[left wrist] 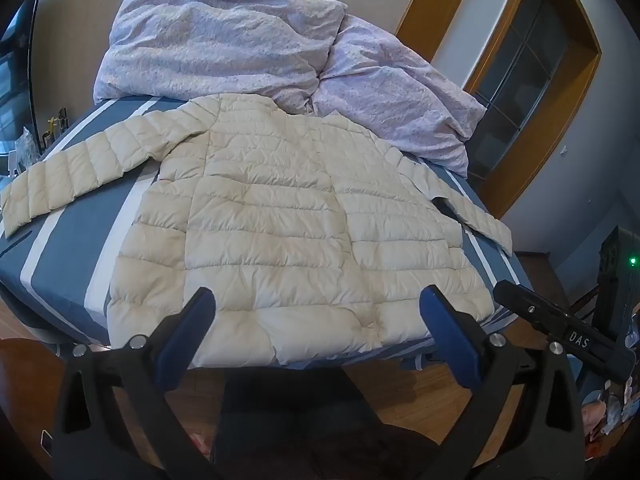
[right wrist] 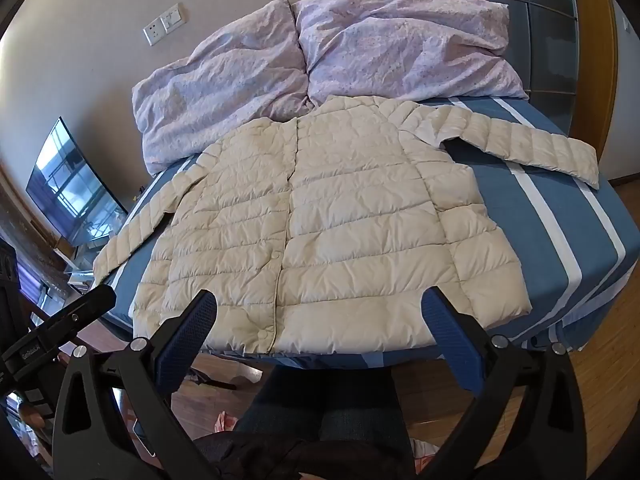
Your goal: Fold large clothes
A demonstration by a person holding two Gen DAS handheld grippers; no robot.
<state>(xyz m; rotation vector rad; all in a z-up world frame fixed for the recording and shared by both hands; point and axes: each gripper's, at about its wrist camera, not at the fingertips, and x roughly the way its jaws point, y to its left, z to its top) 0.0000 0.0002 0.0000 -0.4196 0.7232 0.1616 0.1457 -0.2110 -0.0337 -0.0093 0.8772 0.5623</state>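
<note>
You stand at the foot of a bed [left wrist: 60,256] dressed in a blue sheet with white stripes, and the cream quilted jacket [left wrist: 288,232] lies spread flat across the middle of it, front side up, its hem toward you and its collar toward 12 o'clock. One sleeve [left wrist: 68,176] stretches out toward 9 o'clock in the left wrist view; the other sleeve [right wrist: 516,140] reaches toward 2 o'clock in the right wrist view. Beyond the collar, at 12 o'clock, a crumpled pale lilac duvet [left wrist: 224,40] is heaped against the head of the bed, just touching the jacket's shoulders.

Your left gripper [left wrist: 318,314] hovers over the hem with its jaws spread wide and nothing between them. Your right gripper [right wrist: 320,314] hangs the same way above the hem, jaws released and empty. The blue pads [right wrist: 188,332] stay clear of the fabric. Both point down at a slant toward the jacket.

Around the bed the floor is wood [right wrist: 600,380]. A beige wall stands behind the duvet, with a white socket plate [right wrist: 165,28] at 11 o'clock in the right wrist view. A flat screen [right wrist: 72,188] reflecting a window sits at 9 o'clock. A wood-framed door with dark glass panes [left wrist: 520,80] fills 2 o'clock in the left wrist view.
</note>
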